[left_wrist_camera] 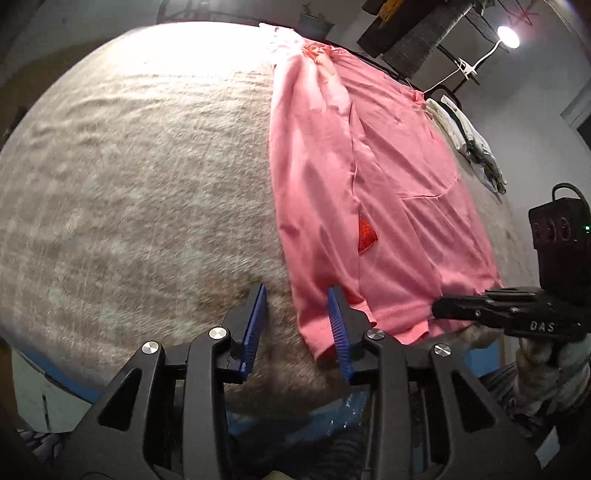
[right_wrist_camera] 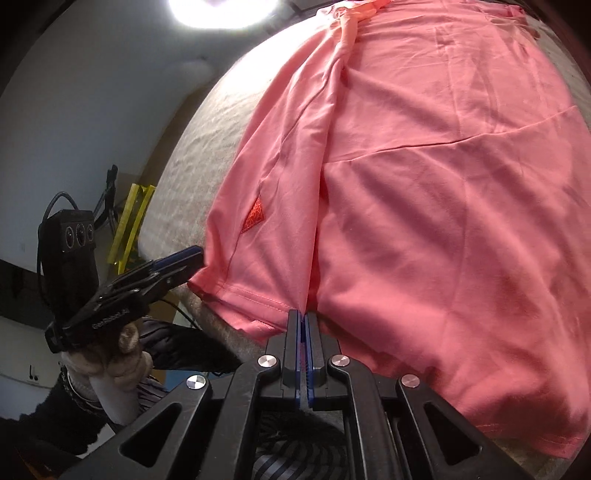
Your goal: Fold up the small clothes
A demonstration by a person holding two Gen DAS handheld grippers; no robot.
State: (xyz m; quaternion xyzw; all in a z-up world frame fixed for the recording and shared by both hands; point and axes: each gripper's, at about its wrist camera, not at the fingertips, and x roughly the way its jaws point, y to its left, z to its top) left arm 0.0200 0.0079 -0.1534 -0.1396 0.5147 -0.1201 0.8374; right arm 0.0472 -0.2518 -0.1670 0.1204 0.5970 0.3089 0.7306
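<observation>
Fuzzy beige blanket [left_wrist_camera: 140, 177] covers the work surface, lit hard by a bare lamp [left_wrist_camera: 508, 36] in the upper right of the left wrist view. On it lies a pink garment [left_wrist_camera: 369, 192], stretched from the top centre of that frame down to the lower right, its sides folded inward so that a long fold runs down its middle. A small red triangular patch [left_wrist_camera: 366, 235] shows beside that fold, and a curved seam crosses the cloth to the patch's right. The hem lies along the near edge of the blanket.

At the bottom of the left wrist view the left gripper [left_wrist_camera: 297, 325] stands partly open; its right blue pad lies against the garment's near left corner, the other over bare blanket, nothing pinched. In the right wrist view the right gripper [right_wrist_camera: 304, 332], at bottom centre, is clamped tight on the hem where the middle fold ends. Folded pale clothes [left_wrist_camera: 469, 140] sit at the right edge of the left wrist view.
</observation>
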